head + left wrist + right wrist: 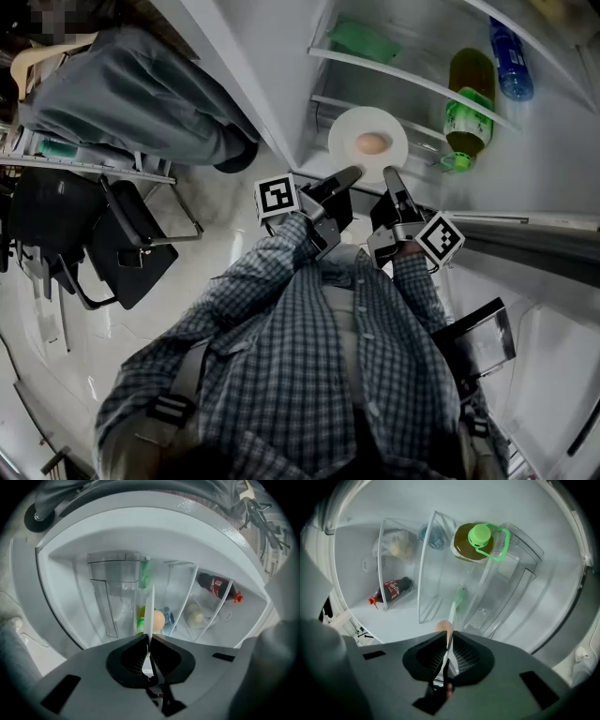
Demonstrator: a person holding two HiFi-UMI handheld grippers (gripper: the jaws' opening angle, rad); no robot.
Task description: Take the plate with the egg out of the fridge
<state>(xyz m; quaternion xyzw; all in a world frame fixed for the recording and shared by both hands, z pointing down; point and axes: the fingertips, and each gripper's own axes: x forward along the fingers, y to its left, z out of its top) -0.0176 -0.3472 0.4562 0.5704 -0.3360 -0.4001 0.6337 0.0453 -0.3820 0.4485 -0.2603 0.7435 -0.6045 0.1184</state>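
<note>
Upper middle of the head view: the plate (349, 131) with the egg (373, 142) lies level at the fridge's open front, its near rim turned toward the lower frame.
Left gripper (349, 174): jaws almost together, pinched on the plate's near-left rim; in its own view the plate runs edge-on straight out from the pads.
Right gripper (389, 175): jaws likewise nearly closed on the near-right rim, the plate edge-on between them.
Deciding relation: the plate sits directly ahead of both jaws, with each hand equally near, so the way out is probably straight back toward the lower frame.
Beside it: a green-capped bottle (466, 127) stands just right of the plate.
Risk: the egg looks loose; uneven hands could tilt the plate and roll it.
</note>
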